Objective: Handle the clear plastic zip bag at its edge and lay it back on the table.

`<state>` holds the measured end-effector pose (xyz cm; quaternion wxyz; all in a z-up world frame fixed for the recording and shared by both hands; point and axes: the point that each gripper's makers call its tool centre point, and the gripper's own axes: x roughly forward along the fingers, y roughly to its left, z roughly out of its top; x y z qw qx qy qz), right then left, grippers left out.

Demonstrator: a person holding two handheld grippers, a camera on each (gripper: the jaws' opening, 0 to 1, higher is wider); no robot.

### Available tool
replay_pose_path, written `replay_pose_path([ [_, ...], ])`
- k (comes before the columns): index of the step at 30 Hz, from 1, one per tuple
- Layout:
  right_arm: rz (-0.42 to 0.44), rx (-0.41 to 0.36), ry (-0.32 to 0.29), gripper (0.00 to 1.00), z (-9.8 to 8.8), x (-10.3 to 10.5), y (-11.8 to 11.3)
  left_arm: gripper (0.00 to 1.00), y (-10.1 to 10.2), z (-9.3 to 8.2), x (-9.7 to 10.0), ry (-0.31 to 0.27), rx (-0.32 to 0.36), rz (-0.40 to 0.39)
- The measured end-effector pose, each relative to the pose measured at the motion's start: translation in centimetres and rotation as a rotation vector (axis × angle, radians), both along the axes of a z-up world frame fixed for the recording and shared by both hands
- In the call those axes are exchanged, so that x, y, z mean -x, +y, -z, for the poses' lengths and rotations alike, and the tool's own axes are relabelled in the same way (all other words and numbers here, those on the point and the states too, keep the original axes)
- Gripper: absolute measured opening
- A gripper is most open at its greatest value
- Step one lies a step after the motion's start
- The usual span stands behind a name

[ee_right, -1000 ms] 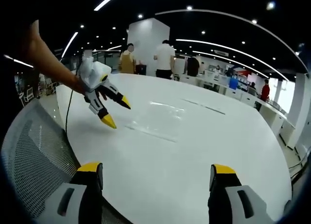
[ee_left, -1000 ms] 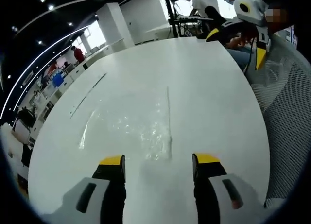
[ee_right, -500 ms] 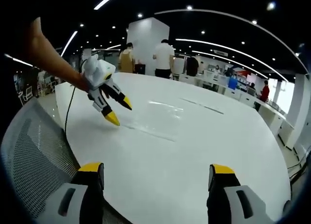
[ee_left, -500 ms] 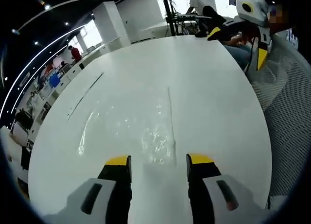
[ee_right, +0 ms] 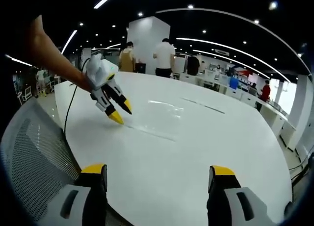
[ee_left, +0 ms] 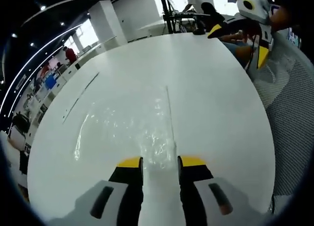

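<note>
A zip bag [ee_left: 132, 125] lies flat on the table [ee_left: 211, 88], its near edge just between the narrowed tips of the left gripper [ee_left: 160, 162], which sits low over the table's near side. Far across the table to the right, beside a mesh chair [ee_left: 289, 118], the right gripper [ee_left: 250, 25] is held above the table's edge. In the right gripper view, the left gripper [ee_right: 119, 112] is at the left with its tips down at the bag's [ee_right: 162, 120] edge, the right gripper's [ee_right: 159, 174] own tips stand well apart above the table's [ee_right: 196, 152] near side, the chair [ee_right: 34, 152] is at the near left, and people [ee_right: 164, 59] stand beyond the far edge.
</note>
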<state>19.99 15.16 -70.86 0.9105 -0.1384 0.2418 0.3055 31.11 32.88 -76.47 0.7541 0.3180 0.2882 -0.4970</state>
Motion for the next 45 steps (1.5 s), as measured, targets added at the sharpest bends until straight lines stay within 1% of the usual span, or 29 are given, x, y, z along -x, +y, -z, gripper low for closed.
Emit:
replay_pose_path([
  [4,0.004,0.003,0.000,0.84,0.0,0.0,-0.1,0.20,-0.4,0.4,0.3,0.024,-0.010,0.002],
  [5,0.004,0.004,0.001,0.84,0.0,0.0,-0.1,0.18,-0.4,0.6,0.3,0.031,-0.014,0.000],
  [9,0.006,0.005,0.001,0.83,0.0,0.0,-0.1,0.13,-0.4,0.6,0.0,0.051,0.007,-0.018],
  [11,0.005,0.008,0.000,0.82,0.0,0.0,-0.1,0.08,-0.3,0.8,0.0,0.074,0.016,-0.029],
  [12,0.002,0.013,0.000,0.81,0.1,0.0,-0.1,0.06,-0.6,0.9,0.4,0.093,0.029,-0.033],
  [17,-0.009,0.020,-0.002,0.80,0.0,0.0,0.0,0.03,-0.4,0.9,0.6,0.086,0.039,-0.038],
  [18,-0.012,0.022,-0.002,0.80,0.0,0.0,0.1,0.01,-0.5,0.8,0.6,0.083,0.039,-0.040],
  [21,-0.023,0.032,-0.018,0.80,-0.2,0.0,0.2,0.00,-0.3,0.8,1.0,0.087,0.028,-0.042],
  [23,-0.023,0.028,-0.030,0.80,-0.4,-0.1,0.2,0.00,0.2,0.9,1.6,0.108,-0.001,-0.038],
  [24,-0.022,0.024,-0.034,0.80,-0.5,-0.1,0.2,0.00,0.4,0.9,1.9,0.110,-0.019,-0.036],
  [26,-0.032,0.025,-0.035,0.80,-0.6,-0.1,0.4,0.00,0.4,0.5,2.7,0.109,-0.033,-0.027],
  [27,-0.044,0.029,-0.039,0.80,-0.7,0.0,0.6,0.00,0.6,0.5,2.8,0.104,-0.034,-0.027],
  [28,-0.067,0.038,-0.060,0.79,-1.0,0.0,1.0,0.00,0.7,0.4,2.9,0.102,-0.031,-0.030],
  [30,-0.088,0.046,-0.070,0.79,-1.2,0.1,1.3,0.00,0.8,0.0,3.5,0.104,-0.023,-0.039],
  [32,-0.103,0.050,-0.078,0.79,-1.4,0.0,1.6,0.00,0.9,-0.2,3.9,0.092,-0.022,-0.034],
  [34,-0.111,0.052,-0.085,0.79,-1.5,0.0,1.7,0.00,0.6,-0.8,4.6,0.081,-0.021,-0.024],
  [36,-0.120,0.051,-0.094,0.79,-1.8,-0.1,1.9,0.00,0.8,-0.9,4.8,0.072,-0.018,-0.015],
  [43,-0.153,0.049,-0.129,0.79,-3.0,-0.7,2.9,0.00,0.4,-2.1,6.0,0.049,-0.004,-0.002],
  [45,-0.167,0.055,-0.137,0.78,-3.4,-0.8,3.5,0.00,0.1,-2.9,6.6,0.038,0.005,-0.002],
])
